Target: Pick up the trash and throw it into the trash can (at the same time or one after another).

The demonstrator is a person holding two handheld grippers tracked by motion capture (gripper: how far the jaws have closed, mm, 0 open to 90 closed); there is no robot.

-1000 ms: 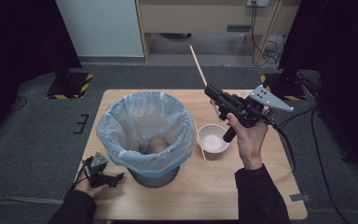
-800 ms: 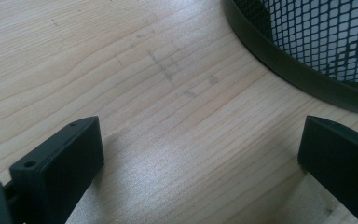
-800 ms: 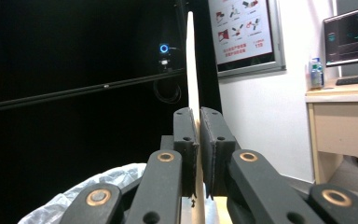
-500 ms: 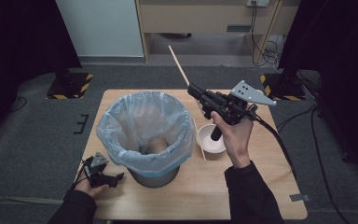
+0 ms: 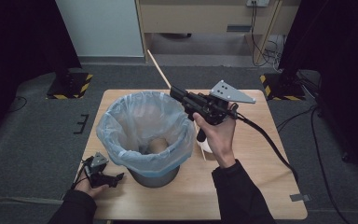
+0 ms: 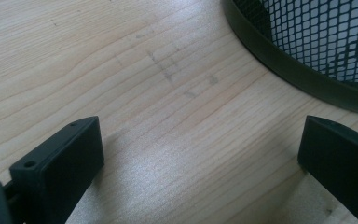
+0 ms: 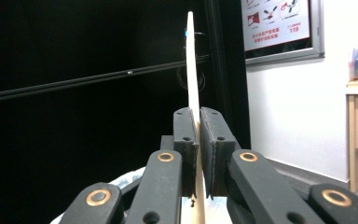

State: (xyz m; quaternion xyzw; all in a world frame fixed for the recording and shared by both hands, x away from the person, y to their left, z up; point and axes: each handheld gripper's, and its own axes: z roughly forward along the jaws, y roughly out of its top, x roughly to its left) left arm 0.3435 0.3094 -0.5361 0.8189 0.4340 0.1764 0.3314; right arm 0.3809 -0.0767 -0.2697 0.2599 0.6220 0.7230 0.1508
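Right tool (image 5: 177, 92) up in the air over the middle of the bench (image 5: 261, 186), just past the far-right rim of the bin (image 5: 144, 140). Clamped tight on a thin wooden stick (image 5: 158, 68), gripped near its lower end, with the long part slanting up and away toward the far-left, out beyond the bench's far edge. In the right gripper view, same stick (image 7: 192, 60) standing straight up between the two black pads (image 7: 186, 149), pressed from both sides, no gap to speak of. Right hand (image 5: 216, 135) wrapped round the handle, cable trailing off toward the right edge.

Bin sitting left of centre, lined with a pale blue plastic bag (image 5: 121, 126) folded over the rim, something tan lying at the bottom (image 5: 156, 147). Small white bowl (image 5: 206, 145) just right of the bin, mostly hidden behind the right hand.

Left tool (image 5: 105, 175) down low at the near-left corner, resting by the foot of the bin. Jaws spread wide in the left gripper view, nothing but bare wood between them, mesh wall of the bin (image 6: 317, 42) close by at the upper right.
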